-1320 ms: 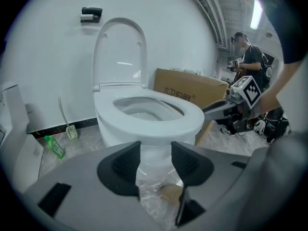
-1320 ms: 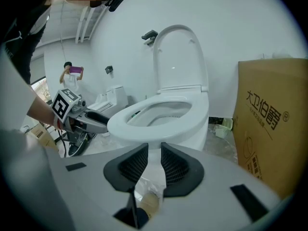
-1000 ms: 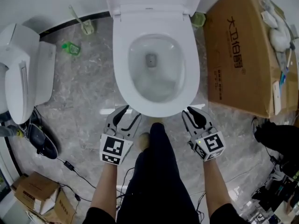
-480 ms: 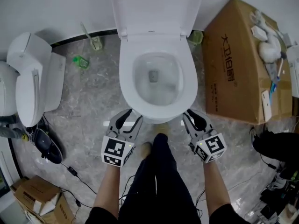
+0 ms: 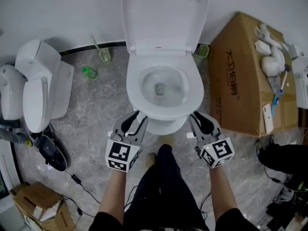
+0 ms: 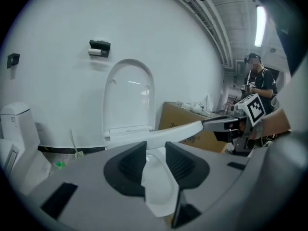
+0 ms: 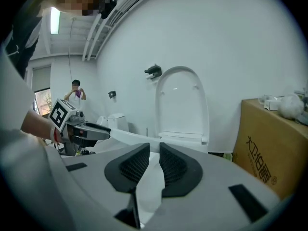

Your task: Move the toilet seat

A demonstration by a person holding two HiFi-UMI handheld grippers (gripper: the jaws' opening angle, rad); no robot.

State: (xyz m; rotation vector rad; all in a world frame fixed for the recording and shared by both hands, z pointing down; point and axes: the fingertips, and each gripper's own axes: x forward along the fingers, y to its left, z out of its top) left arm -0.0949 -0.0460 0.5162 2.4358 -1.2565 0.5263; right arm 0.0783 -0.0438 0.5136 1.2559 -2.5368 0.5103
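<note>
A white toilet stands against the wall with its lid (image 5: 165, 13) upright. The toilet seat (image 5: 136, 88) lies over the bowl, and both grippers are at its front rim. My left gripper (image 5: 135, 116) has the front-left rim between its jaws; they are closing, and a little gap still shows beside the pads (image 6: 155, 147). On the front-right rim my right gripper (image 5: 197, 116) is closing too, its pads tight against the white edge (image 7: 154, 149). In the left gripper view the toilet seat (image 6: 173, 133) runs as a thin white band across to the other gripper.
A large cardboard box (image 5: 240, 71) with loose items on top stands right of the toilet. A second toilet (image 5: 41, 90) lies at the left, with a shoe (image 5: 48, 150) and cables by it. A toilet brush (image 5: 102, 52) and a green object (image 5: 89, 72) sit near the wall. The person's leg (image 5: 163, 186) is between the grippers.
The head view has drawn back, so the toilet looks smaller and its lid shows in full. Both grippers stay at the seat's front rim, and their jaws have narrowed on it.
</note>
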